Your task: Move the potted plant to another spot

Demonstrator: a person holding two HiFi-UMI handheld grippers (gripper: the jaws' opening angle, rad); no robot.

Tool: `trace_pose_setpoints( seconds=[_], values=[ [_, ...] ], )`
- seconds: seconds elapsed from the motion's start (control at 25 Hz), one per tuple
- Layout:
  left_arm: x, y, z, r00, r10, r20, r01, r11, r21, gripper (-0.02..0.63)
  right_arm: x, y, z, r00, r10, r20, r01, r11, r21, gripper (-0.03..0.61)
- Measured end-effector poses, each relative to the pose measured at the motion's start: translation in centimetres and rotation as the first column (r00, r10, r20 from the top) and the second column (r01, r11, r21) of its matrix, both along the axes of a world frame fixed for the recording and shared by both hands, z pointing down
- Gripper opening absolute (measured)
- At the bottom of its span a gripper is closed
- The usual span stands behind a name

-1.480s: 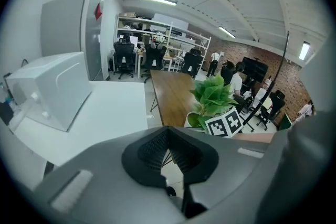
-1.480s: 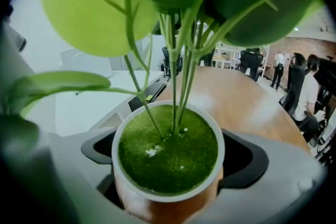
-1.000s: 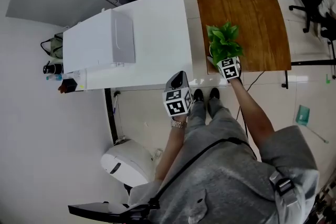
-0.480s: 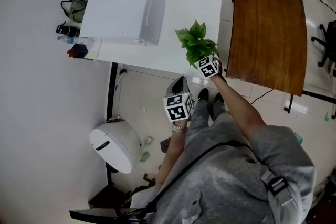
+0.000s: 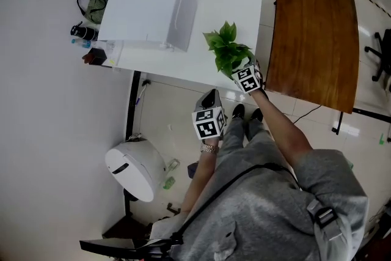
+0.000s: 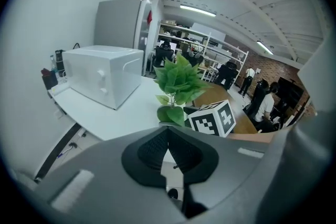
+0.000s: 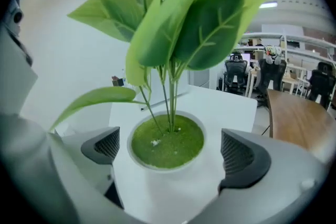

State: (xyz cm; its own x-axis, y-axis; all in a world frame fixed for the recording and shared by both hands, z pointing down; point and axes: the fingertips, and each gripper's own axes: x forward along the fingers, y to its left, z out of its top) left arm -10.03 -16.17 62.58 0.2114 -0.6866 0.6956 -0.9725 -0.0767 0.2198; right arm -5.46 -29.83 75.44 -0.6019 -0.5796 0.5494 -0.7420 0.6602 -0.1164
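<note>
The potted plant (image 7: 167,140), green leaves in a white pot with green moss, sits between the pads (image 7: 102,145) of my right gripper (image 7: 168,153), which is shut on the pot. In the head view the plant (image 5: 227,49) is over the white table's (image 5: 208,67) front right part, with the right gripper (image 5: 244,74) just behind it. I cannot tell whether the pot rests on the table. My left gripper (image 5: 209,99) hangs over the floor in front of the table, jaws shut and empty. Its view shows the plant (image 6: 177,81) ahead.
A white microwave-like box (image 5: 149,14) stands on the white table's left half, with small items (image 5: 85,40) at its far left end. A brown wooden table (image 5: 314,27) adjoins on the right. A white round bin (image 5: 134,169) stands on the floor at the left.
The plant has been carried left in my right gripper, from the wooden table's front edge to over the white table. The left gripper has stayed shut in front of the body.
</note>
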Motion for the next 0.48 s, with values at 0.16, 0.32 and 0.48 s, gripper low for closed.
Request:
trace_pose_setpoints(
  seconds=[0.16, 0.32, 0.48],
  values=[
    [4.0, -0.5, 0.1, 0.994, 0.106, -0.026, -0.107, 0.994, -0.01, 0.017, 5.5, 3.2, -0.1, 0.993, 0.118, 0.002, -0.117, 0.991, -0.056, 0.524],
    [8.8, -1.3, 0.4, 0.969, 0.246, -0.035, -0.246, 0.969, -0.004, 0.017, 13.0, 6.8, -2.4, 0.941, 0.334, 0.054, -0.331, 0.942, -0.054, 0.002],
    [13.7, -0.7, -1.6, 0.917, 0.392, -0.075, -0.389, 0.92, 0.05, 0.017, 15.8, 11.0, -5.7, 0.894, 0.438, 0.094, -0.425, 0.896, -0.13, 0.002]
  ],
)
